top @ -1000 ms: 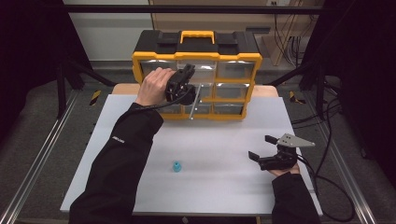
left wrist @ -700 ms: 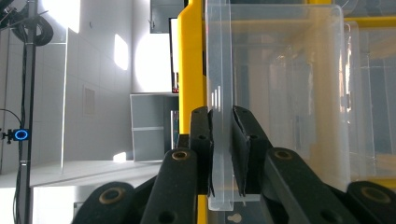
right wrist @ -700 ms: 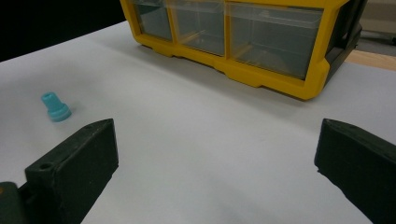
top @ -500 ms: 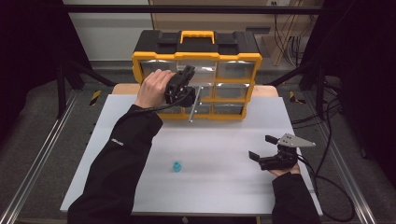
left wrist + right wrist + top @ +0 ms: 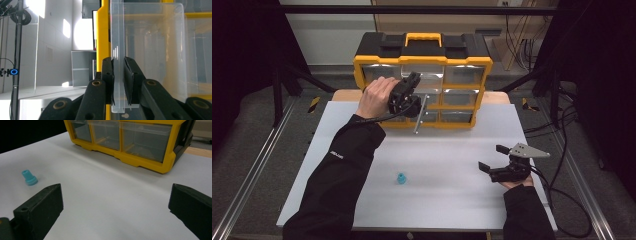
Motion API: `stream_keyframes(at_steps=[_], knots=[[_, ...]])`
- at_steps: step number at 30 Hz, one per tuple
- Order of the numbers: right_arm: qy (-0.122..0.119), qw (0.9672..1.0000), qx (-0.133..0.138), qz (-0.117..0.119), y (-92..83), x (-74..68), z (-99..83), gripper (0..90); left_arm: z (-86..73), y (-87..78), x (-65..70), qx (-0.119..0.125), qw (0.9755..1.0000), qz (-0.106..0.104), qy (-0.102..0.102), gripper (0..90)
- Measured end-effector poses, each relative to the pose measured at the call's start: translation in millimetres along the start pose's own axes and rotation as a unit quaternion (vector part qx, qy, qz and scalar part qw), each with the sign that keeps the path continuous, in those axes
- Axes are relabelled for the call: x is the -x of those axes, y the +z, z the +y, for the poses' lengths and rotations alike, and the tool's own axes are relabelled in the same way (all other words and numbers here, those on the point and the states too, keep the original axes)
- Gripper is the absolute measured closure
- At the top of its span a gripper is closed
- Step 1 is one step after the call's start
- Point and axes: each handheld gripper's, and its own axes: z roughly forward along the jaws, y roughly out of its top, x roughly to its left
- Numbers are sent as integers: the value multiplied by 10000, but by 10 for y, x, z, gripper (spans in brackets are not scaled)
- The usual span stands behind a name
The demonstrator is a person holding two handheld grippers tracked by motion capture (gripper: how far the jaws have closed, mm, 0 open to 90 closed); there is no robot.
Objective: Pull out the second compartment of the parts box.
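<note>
A yellow and black organizer box (image 5: pixel 422 50) with clear drawers stands upright at the table's far edge. My left gripper (image 5: pixel 409 95) reaches into its front, shut on the thin front wall of a clear plastic drawer (image 5: pixel 150 50). In the left gripper view, both pads of that gripper (image 5: pixel 118 62) press on this wall. The drawer (image 5: pixel 421 111) sticks out a little from the box. A small blue plug (image 5: pixel 401 178) stands on the white tabletop, also seen as the blue plug (image 5: pixel 29 178) to the left of my right gripper. My right gripper (image 5: pixel 493 158) rests near the right front, open, with nothing between its jaws.
The white table top (image 5: pixel 447 150) stretches between the blue plug and the right gripper. The organizer's yellow lower frame (image 5: pixel 140 162) lies ahead of the right gripper. Cables (image 5: pixel 562 165) trail off the table's right side. Metal rails (image 5: pixel 257 165) run along the left.
</note>
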Motion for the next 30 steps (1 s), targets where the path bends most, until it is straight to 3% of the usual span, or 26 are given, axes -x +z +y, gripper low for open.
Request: stream_keyframes(at_steps=[30], knots=[[5,10000,10,4,0,0,0,2,28,-104,22,85,9999,59,-5,799]])
